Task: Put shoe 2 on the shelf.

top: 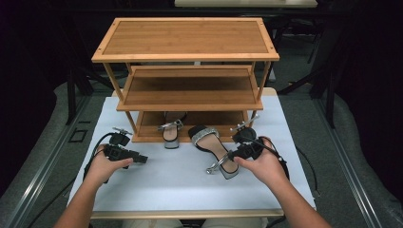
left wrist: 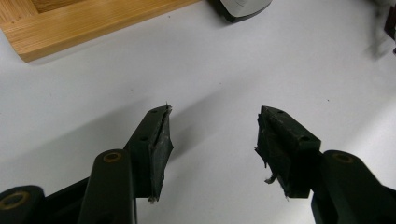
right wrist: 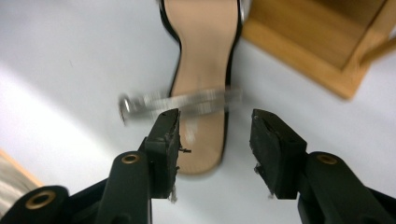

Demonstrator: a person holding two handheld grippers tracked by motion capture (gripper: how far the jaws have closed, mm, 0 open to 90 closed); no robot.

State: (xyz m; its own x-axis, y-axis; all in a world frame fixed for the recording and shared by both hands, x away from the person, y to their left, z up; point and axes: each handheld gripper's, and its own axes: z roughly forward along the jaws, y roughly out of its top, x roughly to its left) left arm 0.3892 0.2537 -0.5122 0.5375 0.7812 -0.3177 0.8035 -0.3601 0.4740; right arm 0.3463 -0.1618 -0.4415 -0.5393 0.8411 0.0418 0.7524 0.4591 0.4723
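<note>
Landmark: wooden shoe rack [top: 187,71], at the white table's [top: 157,185] far edge.
Sandal [top: 214,149]: lay just before the rack's bottom shelf, heel toward the person.
Second sandal [top: 171,133]: half under the bottom shelf.
Right gripper [right wrist: 215,135]: jaws apart over the heel, gripping nothing.
Left gripper [left wrist: 212,135]: jaws open, on bare table left of the rack's foot.

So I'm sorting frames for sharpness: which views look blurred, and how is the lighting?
Right gripper view: the sandal and its silver strap are smeared by motion. Left gripper view: the gripper is crisp and shadows are soft, with a blur at the right edge. High view: the white table is bright, the surroundings dark.
</note>
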